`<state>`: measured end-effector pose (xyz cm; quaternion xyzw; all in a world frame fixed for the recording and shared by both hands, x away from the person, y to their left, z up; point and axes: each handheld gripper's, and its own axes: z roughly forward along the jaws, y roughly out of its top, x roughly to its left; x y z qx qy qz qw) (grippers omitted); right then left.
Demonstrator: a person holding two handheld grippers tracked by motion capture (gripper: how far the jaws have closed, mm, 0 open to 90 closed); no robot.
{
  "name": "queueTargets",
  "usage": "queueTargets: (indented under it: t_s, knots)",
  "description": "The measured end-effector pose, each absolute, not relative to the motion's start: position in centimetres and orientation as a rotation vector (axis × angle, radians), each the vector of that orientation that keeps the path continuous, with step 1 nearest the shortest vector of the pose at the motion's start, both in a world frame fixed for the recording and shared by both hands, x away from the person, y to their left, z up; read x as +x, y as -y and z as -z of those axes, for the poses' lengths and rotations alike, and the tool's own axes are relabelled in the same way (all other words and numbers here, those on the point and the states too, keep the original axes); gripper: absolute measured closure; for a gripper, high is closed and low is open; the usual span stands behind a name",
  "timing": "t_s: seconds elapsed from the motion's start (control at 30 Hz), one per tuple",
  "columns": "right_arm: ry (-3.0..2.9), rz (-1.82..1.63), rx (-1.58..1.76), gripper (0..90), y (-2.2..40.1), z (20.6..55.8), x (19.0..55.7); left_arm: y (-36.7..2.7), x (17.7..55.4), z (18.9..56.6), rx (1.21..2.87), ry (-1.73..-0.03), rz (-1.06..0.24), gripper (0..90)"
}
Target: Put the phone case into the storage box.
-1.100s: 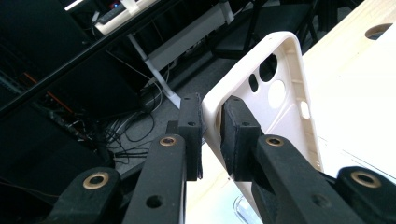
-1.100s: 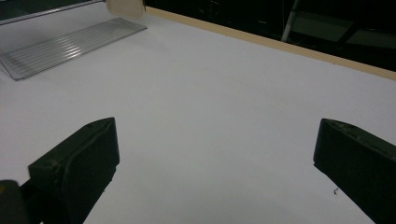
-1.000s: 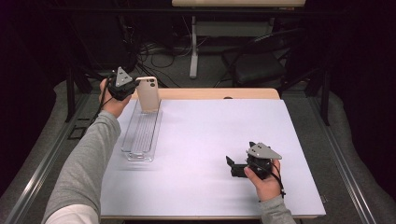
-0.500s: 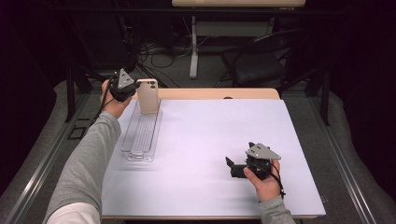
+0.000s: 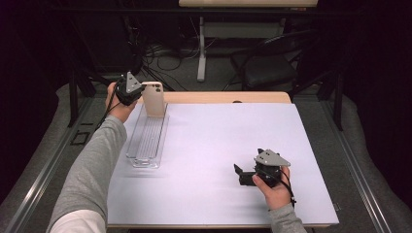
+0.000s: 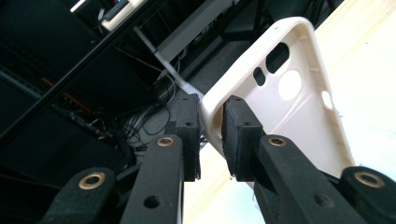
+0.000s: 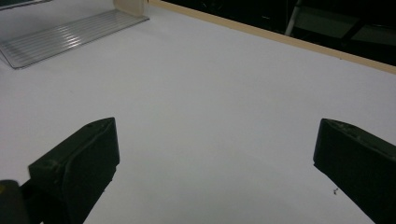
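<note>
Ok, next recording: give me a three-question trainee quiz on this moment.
1. True or false: the right gripper has its jaws shut on the phone case.
2. What does the left gripper pinch?
A. the case's rim
B. the clear tray's wall
C. a cable
3. Fill in: the phone case stands upright at the far end of the ____.

Key: 1 false, its jaws stand wide over bare tabletop. 2 A. 3 clear tray.
</note>
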<state>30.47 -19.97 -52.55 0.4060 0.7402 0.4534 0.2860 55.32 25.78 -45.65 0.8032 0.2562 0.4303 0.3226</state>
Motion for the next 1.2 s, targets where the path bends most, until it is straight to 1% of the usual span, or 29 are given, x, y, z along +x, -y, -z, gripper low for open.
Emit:
queueTargets:
  t_s: [0.07,0.33,0.43,0.53,0.73,0.83,1.0,1.1,1.2]
  knots:
    - [-1.981,-1.209,1.08,0.0,20.0,52.6,30.5,-25.9,55.4,45.7,2.104,-0.687,-1.119,73.3]
    - [-1.983,-1.209,1.08,0.0,19.9,52.6,30.5,-25.8,55.4,45.7,2.093,-0.717,-1.086,70.3]
    - [-1.986,-1.209,1.077,0.0,19.9,52.7,30.5,-25.8,55.4,45.8,2.103,-0.737,-1.078,67.0]
    - [-1.987,-1.21,1.075,0.0,19.8,52.7,30.5,-25.9,55.3,45.7,2.09,-0.763,-1.063,61.3]
    - [-1.989,-1.21,1.069,0.0,19.8,52.7,30.5,-26.5,55.3,45.4,2.065,-0.823,-1.099,48.6]
    - [-1.989,-1.208,1.066,0.0,19.8,52.7,30.5,-26.8,55.1,45.2,2.053,-0.871,-1.087,44.3]
    - [-1.99,-1.206,1.063,0.0,19.8,52.7,30.5,-27.3,54.5,44.5,2.053,-0.955,-1.038,42.5]
    - [-1.989,-1.205,1.068,0.0,19.9,52.7,30.4,-27.5,53.7,44.0,2.028,-1.041,-0.988,44.9]
    - [-1.986,-1.207,1.066,0.0,19.9,52.6,30.4,-27.9,52.7,43.5,1.965,-1.058,-0.959,47.1]
